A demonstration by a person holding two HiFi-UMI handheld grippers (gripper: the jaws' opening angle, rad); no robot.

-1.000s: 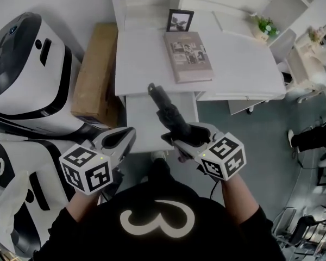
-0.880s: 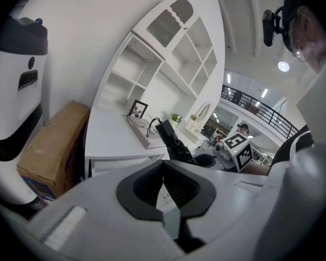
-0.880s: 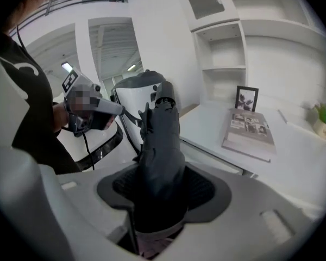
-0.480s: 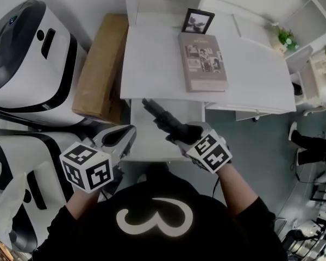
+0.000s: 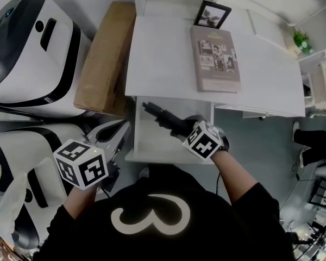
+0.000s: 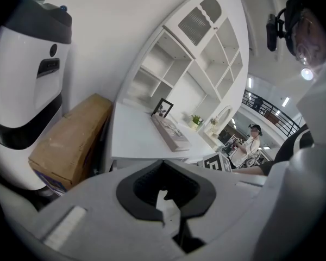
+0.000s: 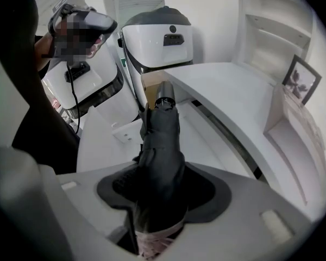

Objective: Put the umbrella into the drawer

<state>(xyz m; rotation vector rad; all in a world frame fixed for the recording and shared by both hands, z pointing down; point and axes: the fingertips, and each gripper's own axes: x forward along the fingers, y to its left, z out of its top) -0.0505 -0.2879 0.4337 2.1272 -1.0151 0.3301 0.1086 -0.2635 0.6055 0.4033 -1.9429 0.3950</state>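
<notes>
A folded black umbrella point(image 5: 162, 115) sticks out of my right gripper point(image 5: 182, 129), whose jaws are shut on its thick end. It slants down and left over the open white drawer point(image 5: 146, 145) under the desk, handle end leading. In the right gripper view the umbrella point(image 7: 162, 145) runs straight out between the pads of the right gripper point(image 7: 163, 192). My left gripper point(image 5: 122, 129) hangs left of the drawer, beside its left edge, apart from it. Its tips meet with nothing between them, as the left gripper point(image 6: 165, 192) shows in its own view.
Above the drawer, the white desk point(image 5: 163, 58) carries a book point(image 5: 216, 60) and a picture frame point(image 5: 212, 15). A cardboard box point(image 5: 104, 58) leans against its left side. Two white-and-black machines point(image 5: 27, 48) stand further left. A small plant point(image 5: 303, 39) sits far right.
My right gripper has sunk and tipped downward, bringing the umbrella lower over the drawer. The left gripper has drifted down and to the left.
</notes>
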